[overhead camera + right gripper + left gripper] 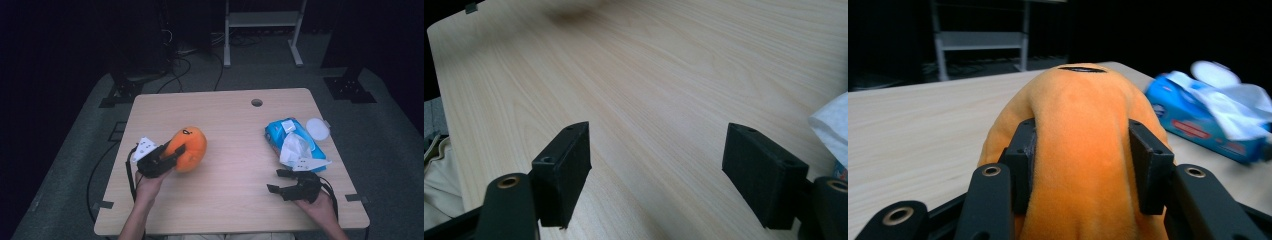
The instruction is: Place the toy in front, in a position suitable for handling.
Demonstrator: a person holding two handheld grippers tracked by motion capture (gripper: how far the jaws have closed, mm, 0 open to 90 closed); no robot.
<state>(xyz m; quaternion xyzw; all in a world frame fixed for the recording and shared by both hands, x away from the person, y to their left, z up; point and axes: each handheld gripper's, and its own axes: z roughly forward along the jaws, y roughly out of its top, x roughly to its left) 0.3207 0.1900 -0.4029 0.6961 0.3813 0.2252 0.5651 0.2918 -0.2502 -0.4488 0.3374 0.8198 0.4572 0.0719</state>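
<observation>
A plush orange toy (189, 147) with a dark mark on top is held off the left half of the wooden table (235, 135). My left gripper (170, 154) is shut on the orange toy; in the left gripper view both pads press into the soft orange toy (1080, 150), squeezing it narrow. My right gripper (279, 181) rests low near the table's front right, jaws wide apart. In the right gripper view its fingertips (564, 170) stand open over bare wood, with nothing between them.
A blue pack of wet wipes (296, 142) lies at the right with a white wipe (295, 149) pulled up and its round white lid (317, 129) open. The blue pack (1208, 122) also appears beyond the toy. A cable hole (256, 102) sits near the far edge.
</observation>
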